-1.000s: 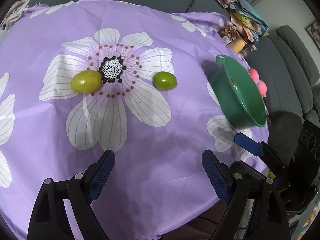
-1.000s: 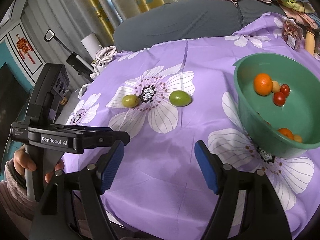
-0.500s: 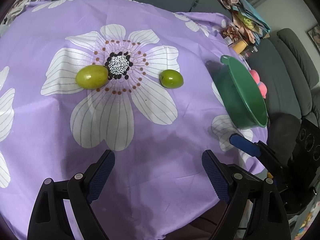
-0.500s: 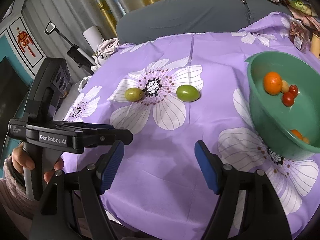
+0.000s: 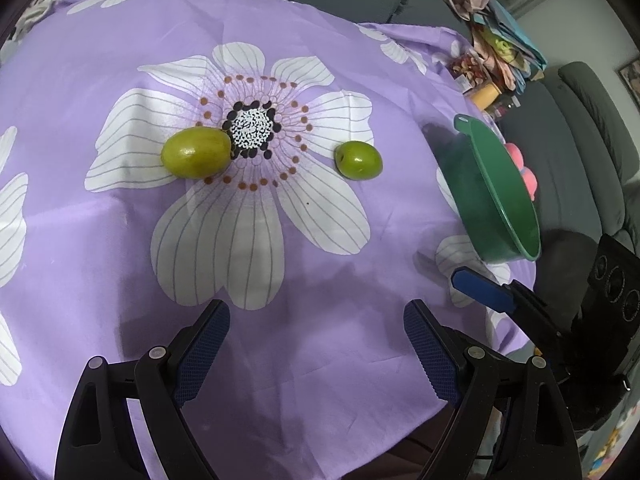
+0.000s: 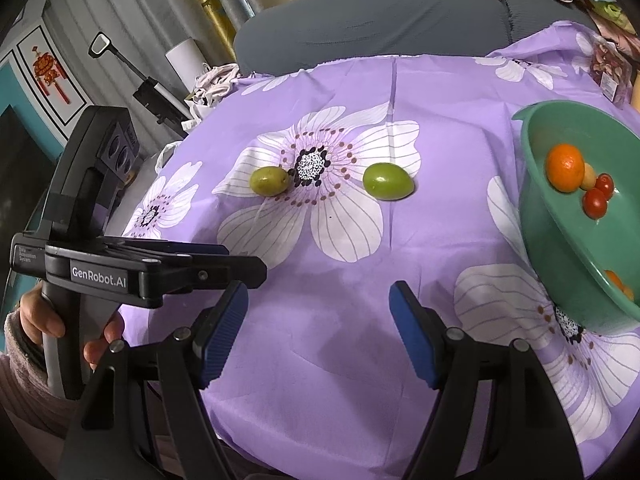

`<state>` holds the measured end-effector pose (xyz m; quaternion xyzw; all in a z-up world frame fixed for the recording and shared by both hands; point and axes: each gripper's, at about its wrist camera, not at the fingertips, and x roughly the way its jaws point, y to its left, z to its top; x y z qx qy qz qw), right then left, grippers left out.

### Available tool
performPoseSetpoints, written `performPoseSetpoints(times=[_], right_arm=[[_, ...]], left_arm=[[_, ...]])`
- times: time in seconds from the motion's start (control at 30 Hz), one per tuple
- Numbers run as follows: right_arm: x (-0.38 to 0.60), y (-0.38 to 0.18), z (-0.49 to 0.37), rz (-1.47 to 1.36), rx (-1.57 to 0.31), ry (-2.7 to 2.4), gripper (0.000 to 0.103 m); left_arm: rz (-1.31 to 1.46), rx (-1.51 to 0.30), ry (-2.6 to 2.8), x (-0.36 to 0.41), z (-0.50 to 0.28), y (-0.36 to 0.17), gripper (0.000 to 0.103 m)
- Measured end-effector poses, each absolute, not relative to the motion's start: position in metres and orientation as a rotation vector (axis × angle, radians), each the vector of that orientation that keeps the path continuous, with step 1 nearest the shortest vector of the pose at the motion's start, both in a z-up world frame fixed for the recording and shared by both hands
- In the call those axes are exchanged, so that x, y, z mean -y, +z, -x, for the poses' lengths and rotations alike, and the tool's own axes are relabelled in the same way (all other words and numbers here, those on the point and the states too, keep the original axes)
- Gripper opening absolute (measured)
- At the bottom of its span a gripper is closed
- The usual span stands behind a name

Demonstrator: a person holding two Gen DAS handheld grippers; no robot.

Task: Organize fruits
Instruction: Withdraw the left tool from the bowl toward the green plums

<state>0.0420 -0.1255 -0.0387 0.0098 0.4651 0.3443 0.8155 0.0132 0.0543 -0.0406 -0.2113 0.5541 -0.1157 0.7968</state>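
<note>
you're lining up a pick: both your left gripper [image 5: 316,344] and right gripper [image 6: 318,334] hang wide open and empty. two green fruits [image 6: 387,181] [image 6: 269,180] lie left of the green bowl [image 6: 538,216]. next, reach for the one nearer the bowl.

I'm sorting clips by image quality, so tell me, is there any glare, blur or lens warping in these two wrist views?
Left wrist view: sharp, no blur; fisheye bends the purple flowered tablecloth into a dome, corners dark; small highlights on the larger yellow-green oval fruit. Right wrist view: equally sharp; the green plastic bowl is stretched at the edge; a soft glint on the smaller green oval fruit.
</note>
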Motion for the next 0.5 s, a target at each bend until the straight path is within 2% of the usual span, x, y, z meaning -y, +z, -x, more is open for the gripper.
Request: performPoseSetpoints(times=[0.5], right_arm=[[0.1230,-0.0447,-0.0522,-0.020,-1.012,0.725,0.073]], left_arm=[[0.460,-1.191,-0.259,-0.0539,-0.0184,-0.0430,0.089]])
